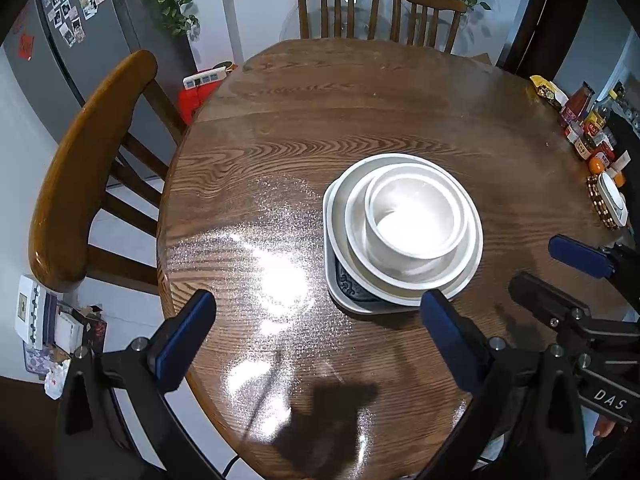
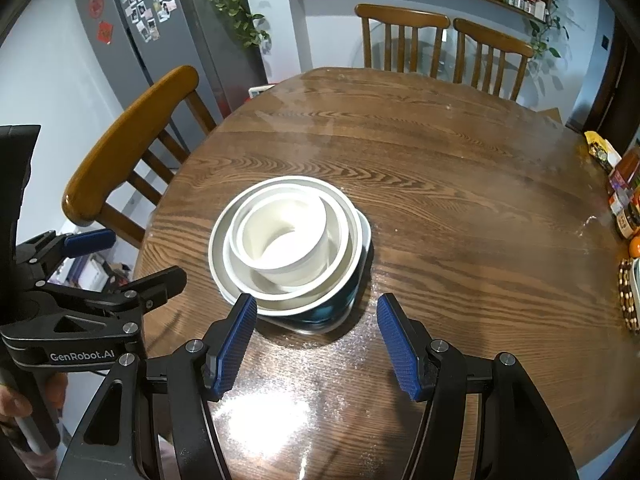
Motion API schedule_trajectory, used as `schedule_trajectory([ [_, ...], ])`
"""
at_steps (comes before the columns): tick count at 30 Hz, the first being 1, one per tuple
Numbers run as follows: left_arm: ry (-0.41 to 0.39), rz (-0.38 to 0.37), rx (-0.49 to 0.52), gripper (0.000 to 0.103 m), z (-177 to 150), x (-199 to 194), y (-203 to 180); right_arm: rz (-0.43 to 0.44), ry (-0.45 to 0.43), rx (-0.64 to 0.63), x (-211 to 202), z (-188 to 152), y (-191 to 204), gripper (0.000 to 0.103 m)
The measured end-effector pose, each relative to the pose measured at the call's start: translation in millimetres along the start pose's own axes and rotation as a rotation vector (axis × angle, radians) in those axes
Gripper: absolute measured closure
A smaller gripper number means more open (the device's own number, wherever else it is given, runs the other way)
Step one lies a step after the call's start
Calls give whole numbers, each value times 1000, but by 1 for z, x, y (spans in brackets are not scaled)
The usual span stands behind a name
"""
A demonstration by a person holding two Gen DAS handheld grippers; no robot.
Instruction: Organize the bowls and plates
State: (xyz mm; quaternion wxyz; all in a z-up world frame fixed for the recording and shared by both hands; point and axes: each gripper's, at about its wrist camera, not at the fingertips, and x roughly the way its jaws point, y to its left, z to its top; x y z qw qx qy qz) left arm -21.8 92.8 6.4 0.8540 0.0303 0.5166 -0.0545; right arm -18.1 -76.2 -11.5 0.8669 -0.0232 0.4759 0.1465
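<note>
Hand (image 2: pixel 16 404) in right view, stacked bowls (image 1: pixel 416 216)

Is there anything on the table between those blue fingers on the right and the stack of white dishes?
Nothing: in the right wrist view only bare tabletop lies between the right gripper and the stack of dishes.

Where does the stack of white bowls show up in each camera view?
Left wrist view: stack of white bowls right of centre, beyond the right finger of the left gripper.
Right wrist view: stack left of centre, just beyond the right gripper.
Shared landmark: curved chair back.
</note>
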Motion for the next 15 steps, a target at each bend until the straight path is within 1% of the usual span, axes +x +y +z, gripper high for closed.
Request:
schedule_trajectory([
  [15, 1, 16, 33, 1, -6, 2, -8, 4, 6, 2, 2, -3, 2, 40],
])
